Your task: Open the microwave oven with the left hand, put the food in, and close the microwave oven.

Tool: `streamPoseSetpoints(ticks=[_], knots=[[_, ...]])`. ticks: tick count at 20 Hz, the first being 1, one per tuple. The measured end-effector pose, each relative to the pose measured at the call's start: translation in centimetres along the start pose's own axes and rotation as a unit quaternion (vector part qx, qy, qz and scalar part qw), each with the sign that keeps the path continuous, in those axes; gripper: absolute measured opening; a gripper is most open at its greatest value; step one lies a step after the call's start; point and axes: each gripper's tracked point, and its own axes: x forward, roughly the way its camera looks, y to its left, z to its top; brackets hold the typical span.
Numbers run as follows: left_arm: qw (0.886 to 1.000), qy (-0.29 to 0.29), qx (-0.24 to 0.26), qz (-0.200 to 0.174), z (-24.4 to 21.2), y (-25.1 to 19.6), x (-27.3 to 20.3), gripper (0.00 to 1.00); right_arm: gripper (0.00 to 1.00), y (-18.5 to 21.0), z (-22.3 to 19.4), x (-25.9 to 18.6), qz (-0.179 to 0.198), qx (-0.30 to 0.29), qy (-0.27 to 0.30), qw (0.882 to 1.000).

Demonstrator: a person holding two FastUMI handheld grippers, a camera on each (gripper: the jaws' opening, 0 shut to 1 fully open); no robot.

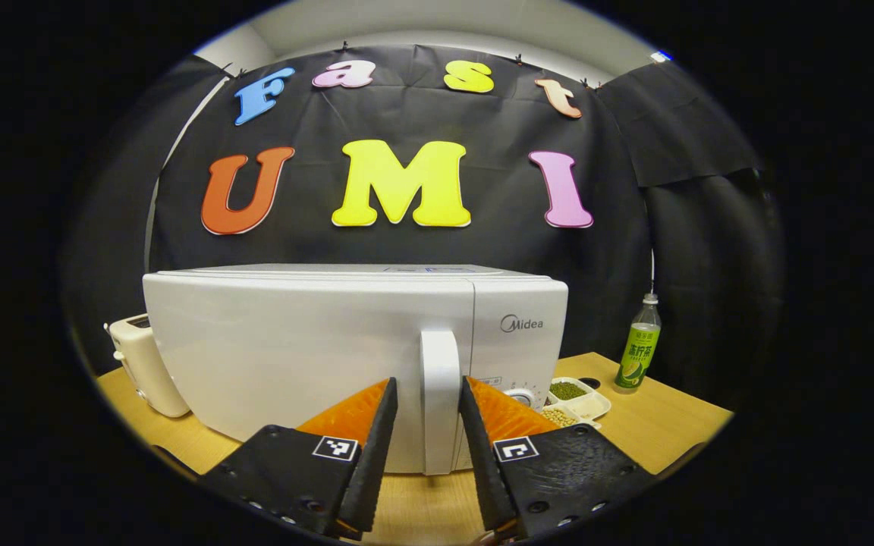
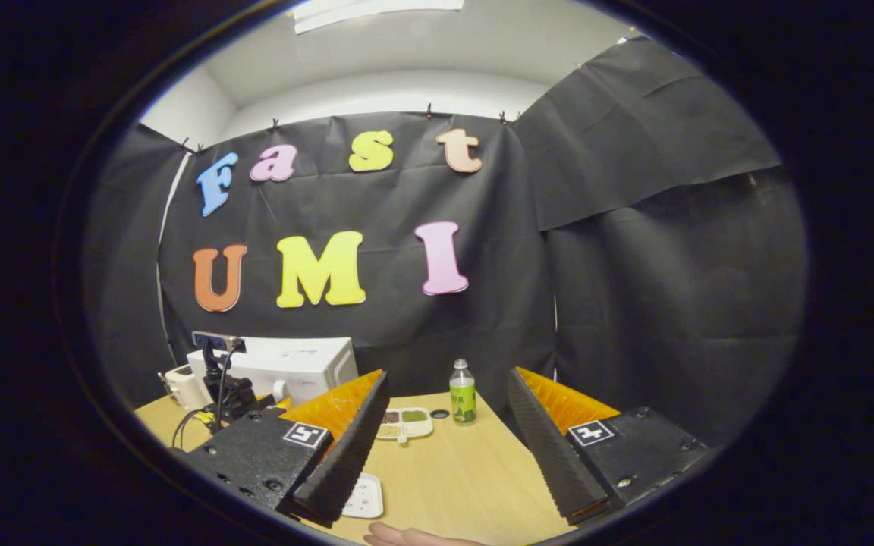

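The white microwave (image 1: 308, 341) stands shut on the wooden table (image 1: 672, 425), its upright white handle (image 1: 441, 409) right in front of me. My left gripper (image 1: 427, 387) is open, one finger on each side of the handle; a narrow gap shows on the left side. A white divided tray of beans and grains (image 1: 577, 398) lies just right of the microwave. In the right gripper view my right gripper (image 2: 448, 374) hangs open and holds nothing above the table (image 2: 452, 470), far from the microwave (image 2: 293, 365). The left gripper (image 2: 228, 394) shows at the microwave's front.
A cream toaster (image 1: 145, 364) stands left of the microwave. A green drink bottle (image 1: 640, 345) stands at the table's far right, behind the divided tray (image 2: 405, 423). A small white dish (image 2: 365, 497) lies near the front edge, and part of a hand (image 2: 407, 537) shows at the bottom.
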Motion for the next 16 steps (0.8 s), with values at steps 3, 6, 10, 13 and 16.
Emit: streamPoseSetpoints(ticks=[3,6,10,13,16], knots=[[1.0,0.006,0.008,0.004,-0.6,0.1,0.6,0.45,1.0,-0.2,0.4,-0.5,0.002,-0.003,-0.012,1.0],[0.998,0.052,-0.018,0.001,-2.9,0.2,0.7,0.43,1.0,-0.4,0.4,-0.7,0.004,-0.007,-0.018,1.0],[0.999,0.046,-0.002,-0.007,-2.8,-0.1,0.8,0.25,0.9,-0.7,0.1,-0.6,0.003,-0.012,-0.017,1.0],[0.999,0.048,0.001,-0.011,-2.7,-0.1,0.8,0.18,1.0,-0.9,-0.2,-0.4,0.002,-0.008,-0.014,1.0],[0.998,0.056,-0.011,-0.009,-3.0,0.0,0.5,0.06,0.9,-0.9,-0.5,-0.1,0.002,-0.003,-0.011,1.0]])
